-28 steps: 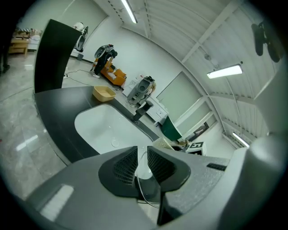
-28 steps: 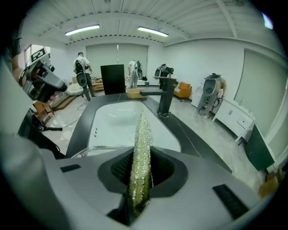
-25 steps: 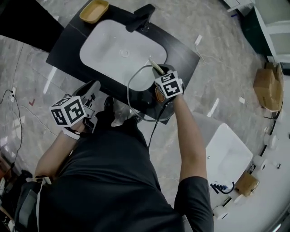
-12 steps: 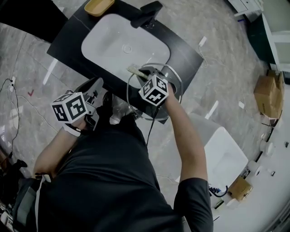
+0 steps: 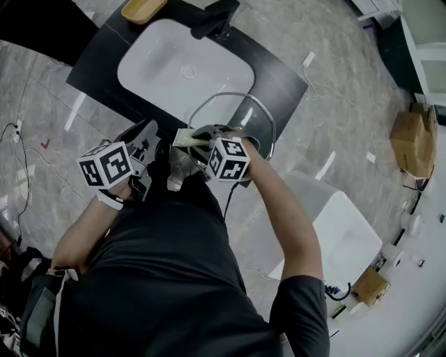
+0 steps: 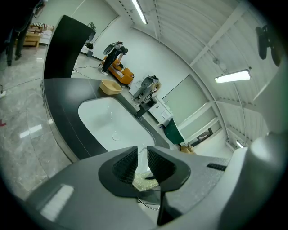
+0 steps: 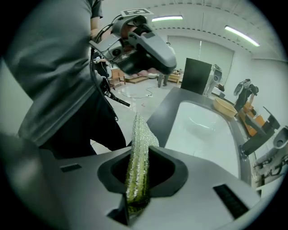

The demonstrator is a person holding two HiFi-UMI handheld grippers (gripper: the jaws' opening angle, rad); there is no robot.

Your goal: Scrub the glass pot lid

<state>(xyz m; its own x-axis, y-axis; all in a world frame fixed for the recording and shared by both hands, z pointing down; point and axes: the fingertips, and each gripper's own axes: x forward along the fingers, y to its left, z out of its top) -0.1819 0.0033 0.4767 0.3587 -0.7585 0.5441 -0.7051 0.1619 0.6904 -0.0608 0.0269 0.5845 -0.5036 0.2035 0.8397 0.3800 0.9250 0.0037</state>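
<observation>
The glass pot lid (image 5: pixel 244 118), a clear disc with a metal rim, hangs over the near edge of the black counter (image 5: pixel 279 77). My left gripper (image 5: pixel 167 150) reaches its left rim. In the left gripper view the jaws (image 6: pixel 142 161) stand almost together with a thin pale edge between them. My right gripper (image 5: pixel 202 139) is shut on a yellow-green sponge (image 5: pixel 187 137), which lies against the lid's left side, close to the left jaws. The sponge (image 7: pixel 139 152) stands upright between the right gripper (image 7: pixel 139 175) jaws, and the sponge (image 6: pixel 145 182) shows just under the left jaws.
A white sink basin (image 5: pixel 185 70) sits in the counter with a black faucet (image 5: pixel 214 17) and a yellow dish (image 5: pixel 143 8) at its far end. A white tub (image 5: pixel 341 230) and a cardboard box (image 5: pixel 411 132) stand on the marble floor at the right.
My right gripper has carried the sponge across the lid, from its far right rim to its near left side. The left gripper and the lid have hardly moved.
</observation>
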